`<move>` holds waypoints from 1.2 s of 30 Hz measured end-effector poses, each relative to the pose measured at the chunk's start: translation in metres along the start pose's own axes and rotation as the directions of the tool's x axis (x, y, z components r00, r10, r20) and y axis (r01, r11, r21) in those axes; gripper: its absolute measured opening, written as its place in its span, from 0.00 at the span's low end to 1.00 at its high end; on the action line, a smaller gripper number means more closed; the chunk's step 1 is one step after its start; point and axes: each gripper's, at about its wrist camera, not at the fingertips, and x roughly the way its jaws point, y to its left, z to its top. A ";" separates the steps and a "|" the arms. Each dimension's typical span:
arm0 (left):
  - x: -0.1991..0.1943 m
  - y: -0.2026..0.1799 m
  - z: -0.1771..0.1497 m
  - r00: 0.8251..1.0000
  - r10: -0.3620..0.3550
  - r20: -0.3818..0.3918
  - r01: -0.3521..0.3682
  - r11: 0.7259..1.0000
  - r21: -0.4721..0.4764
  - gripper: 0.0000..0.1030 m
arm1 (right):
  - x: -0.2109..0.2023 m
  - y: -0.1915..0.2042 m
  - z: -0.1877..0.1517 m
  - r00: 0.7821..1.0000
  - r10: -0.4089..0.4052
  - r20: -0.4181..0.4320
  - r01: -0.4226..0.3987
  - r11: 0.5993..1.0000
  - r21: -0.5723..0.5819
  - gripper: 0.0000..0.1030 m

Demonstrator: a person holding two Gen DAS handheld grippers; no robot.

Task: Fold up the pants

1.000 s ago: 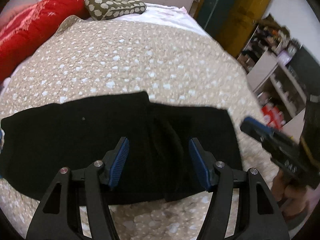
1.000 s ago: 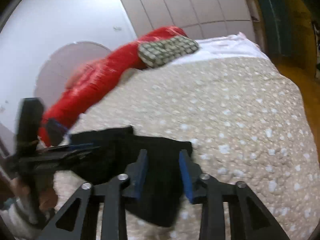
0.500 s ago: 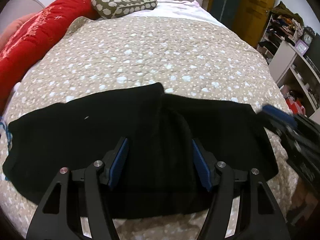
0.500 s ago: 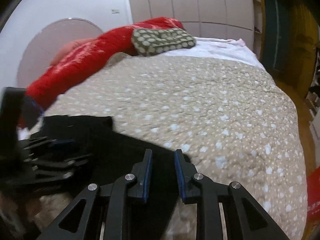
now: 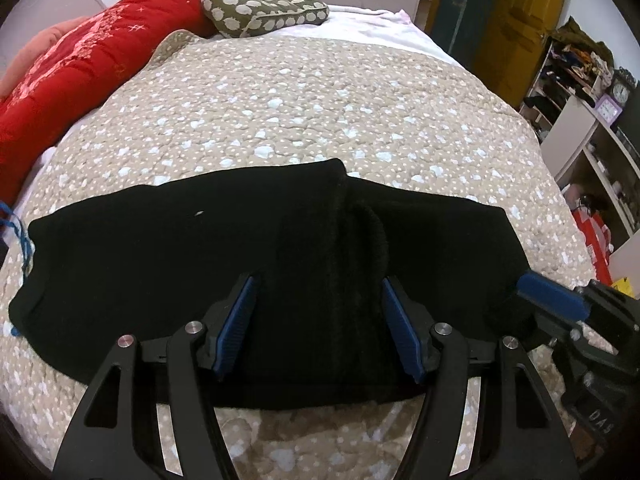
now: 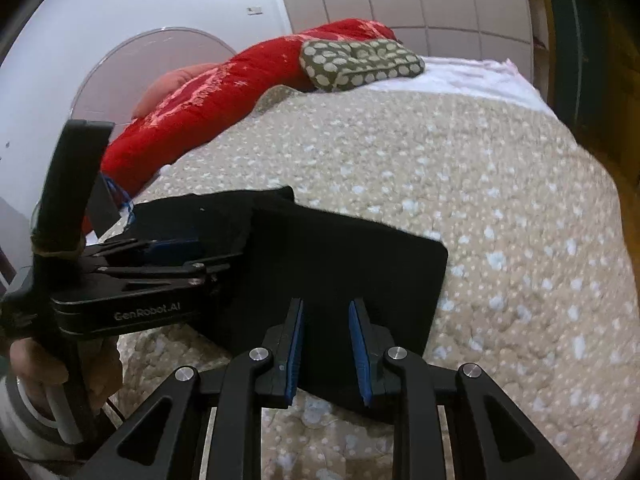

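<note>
Both tongs are hovering over the black pants [image 5: 168,264] on the bed [image 5: 304,112]: left tongs [image 5: 316,330] gaping wide, right tongs [image 6: 326,354] having narrowed, clamping nothing, closing in for another fold.

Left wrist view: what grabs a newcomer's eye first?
The black pants lie in a wide band across the near edge of the speckled beige quilt, with the open left gripper over their middle. A red blanket runs along the far left, a spotted green pillow at its far end.
</note>
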 end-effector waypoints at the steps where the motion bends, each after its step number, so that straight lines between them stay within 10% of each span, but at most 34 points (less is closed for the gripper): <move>1: -0.002 0.002 0.000 1.000 -0.001 0.002 0.001 1.000 -0.006 0.63 | -0.002 0.000 0.002 1.000 0.007 0.010 -0.007 1.000 0.008 0.21; 17: -0.031 0.049 -0.019 0.997 0.070 0.032 -0.066 0.990 -0.122 0.63 | 0.079 0.038 0.039 0.999 -0.006 -0.049 0.004 0.999 -0.044 0.21; 36: -0.035 0.059 -0.024 0.994 0.101 0.038 -0.095 0.985 -0.143 0.63 | 0.065 0.060 0.029 0.996 0.039 -0.078 -0.045 0.997 -0.070 0.21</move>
